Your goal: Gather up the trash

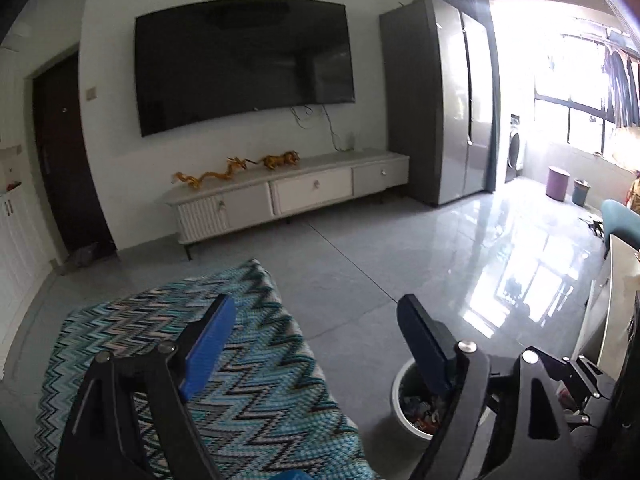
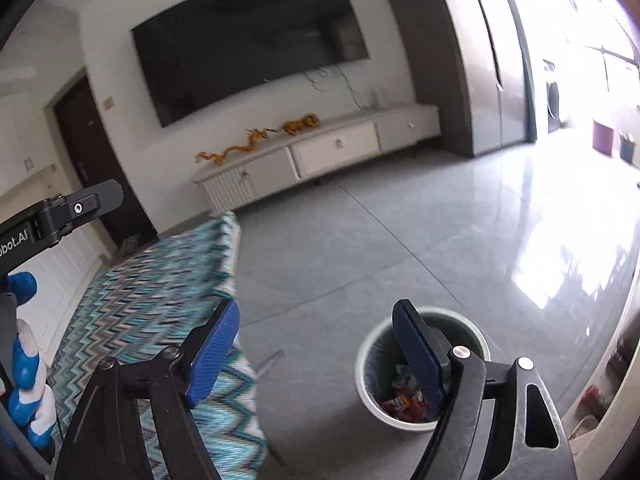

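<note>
The round white waste bin with a dark liner (image 2: 422, 364) stands upright on the grey tiled floor at the lower right of both frames, beside the zigzag-patterned teal cloth surface (image 2: 160, 304). Crumpled red and white wrappers (image 2: 404, 398) lie loose inside: light, soft and crinkly by the look, best pinched at a fold, with no clear long axis. The left gripper (image 1: 316, 340) and right gripper (image 2: 320, 340) are both spread, empty.
</note>
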{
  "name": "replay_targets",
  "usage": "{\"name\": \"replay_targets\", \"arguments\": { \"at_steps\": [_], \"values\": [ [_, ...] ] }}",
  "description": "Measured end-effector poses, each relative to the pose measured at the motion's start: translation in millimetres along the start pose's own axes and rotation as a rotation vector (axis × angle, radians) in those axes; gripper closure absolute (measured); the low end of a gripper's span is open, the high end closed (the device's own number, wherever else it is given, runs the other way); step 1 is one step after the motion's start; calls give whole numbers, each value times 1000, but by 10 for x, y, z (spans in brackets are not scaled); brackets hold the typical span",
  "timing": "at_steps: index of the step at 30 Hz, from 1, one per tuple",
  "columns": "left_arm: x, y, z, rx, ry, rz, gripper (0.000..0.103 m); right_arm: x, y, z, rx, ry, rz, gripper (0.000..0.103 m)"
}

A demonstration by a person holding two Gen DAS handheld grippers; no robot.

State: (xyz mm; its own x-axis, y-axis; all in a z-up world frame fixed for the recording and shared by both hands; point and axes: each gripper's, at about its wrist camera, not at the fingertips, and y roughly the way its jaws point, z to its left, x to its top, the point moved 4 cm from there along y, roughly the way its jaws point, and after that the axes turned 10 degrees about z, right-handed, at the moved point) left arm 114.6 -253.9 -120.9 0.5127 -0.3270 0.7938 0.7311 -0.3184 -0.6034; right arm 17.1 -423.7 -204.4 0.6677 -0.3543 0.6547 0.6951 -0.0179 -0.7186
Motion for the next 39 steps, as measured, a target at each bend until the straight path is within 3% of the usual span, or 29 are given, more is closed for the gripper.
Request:
{"name": "replay_targets", "arguments": {
  "at_steps": [4, 7, 15, 26, 39],
  "values": [
    [-63, -587, 442, 112, -60, -109, 0, 29, -325, 511, 28, -91, -71, 16],
    [-159, -941, 695, 177, -94, -170, 0, 17, -502, 817, 44, -137, -113, 9],
    [-485, -1435, 1065, 287, -163, -220, 0, -126, -786, 1420, 56, -224, -190, 0],
    [-724, -1756, 1236, 325, -206, -324, 0, -230, -983, 1500, 33, -222, -271, 0],
    [-769, -1703, 1223, 321, -201, -310, 0, -282, -992, 1434, 11, -214, -287, 0]
  ]
}}
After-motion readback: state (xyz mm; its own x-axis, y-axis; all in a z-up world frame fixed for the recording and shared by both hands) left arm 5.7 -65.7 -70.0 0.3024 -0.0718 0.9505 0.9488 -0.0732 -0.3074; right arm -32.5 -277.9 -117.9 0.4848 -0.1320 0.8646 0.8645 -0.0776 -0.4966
